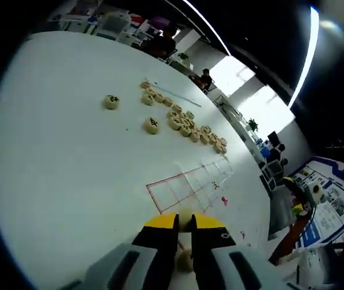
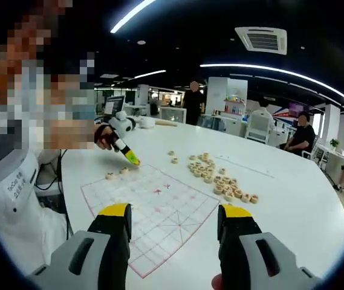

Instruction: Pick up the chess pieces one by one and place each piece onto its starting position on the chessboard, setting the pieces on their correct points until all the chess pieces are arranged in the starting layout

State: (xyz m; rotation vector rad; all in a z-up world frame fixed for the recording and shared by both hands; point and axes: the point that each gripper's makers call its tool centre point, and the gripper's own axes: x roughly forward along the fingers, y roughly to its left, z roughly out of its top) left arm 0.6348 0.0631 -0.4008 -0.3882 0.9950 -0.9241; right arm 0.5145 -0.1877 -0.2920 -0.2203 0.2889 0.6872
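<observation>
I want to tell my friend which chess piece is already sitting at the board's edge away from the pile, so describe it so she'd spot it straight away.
Start at the white table and find the red-lined chessboard. On its far-left edge two round wooden pieces sit side by side. Take the left piece: the other piece sits right by the yellow tip of the left hand-held gripper, while this one stands clear of it.

Ahead of our right gripper [image 2: 175, 225], jaws wide apart, the chessboard [image 2: 153, 211] lies bare. Beyond it to the right, the cluster of pieces [image 2: 220, 178] crowds the table [image 2: 292, 211]; the left gripper [image 2: 129, 158] blocks the far-left corner.
</observation>
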